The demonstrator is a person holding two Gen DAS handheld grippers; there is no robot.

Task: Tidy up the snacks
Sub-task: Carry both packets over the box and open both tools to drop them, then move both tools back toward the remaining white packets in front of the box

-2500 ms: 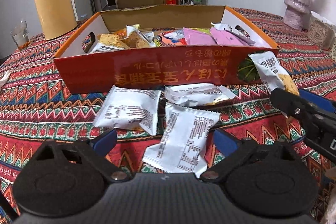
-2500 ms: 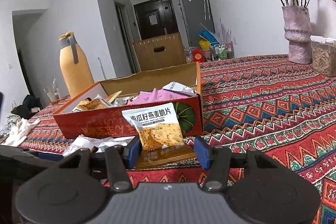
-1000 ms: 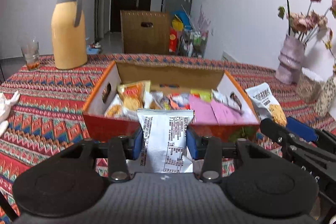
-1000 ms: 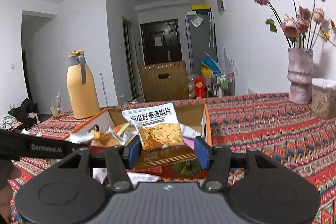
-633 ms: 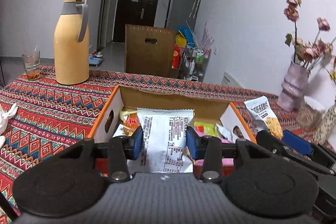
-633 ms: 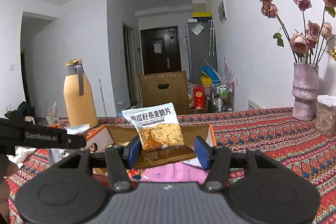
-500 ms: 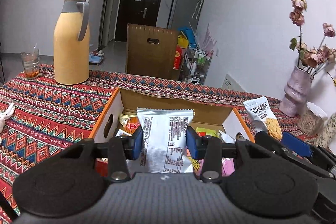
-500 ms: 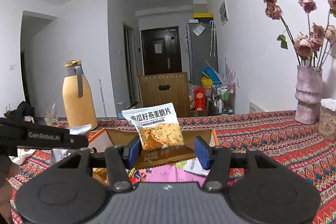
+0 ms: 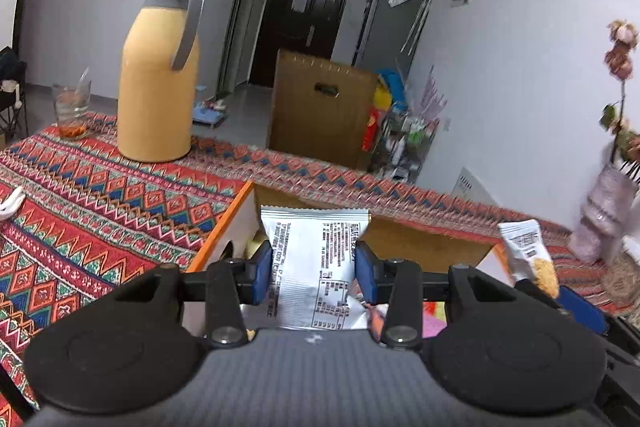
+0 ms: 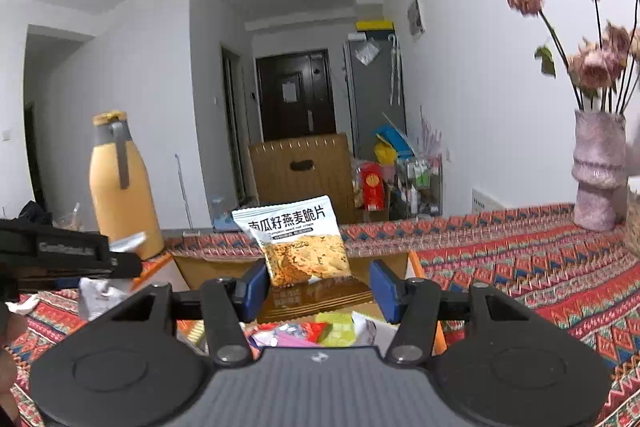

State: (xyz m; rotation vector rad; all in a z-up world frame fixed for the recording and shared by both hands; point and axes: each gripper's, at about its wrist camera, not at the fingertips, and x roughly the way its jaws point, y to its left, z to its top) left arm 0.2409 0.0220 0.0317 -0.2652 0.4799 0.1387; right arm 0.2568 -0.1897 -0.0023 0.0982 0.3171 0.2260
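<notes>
Table (image 9: 100, 195) under patterned cloth, open cardboard snack box (image 9: 224, 227) in the middle. Left claw (image 9: 314, 275) clamps a white snack packet (image 9: 316, 259), right claw (image 10: 318, 285) clamps an oat crisp packet (image 10: 304, 243); both hang over the box. Step: drop-off. Next: lower, release inside. Only the right view shows the packets already in the box; the left shows a drinking glass (image 9: 72, 107).
</notes>
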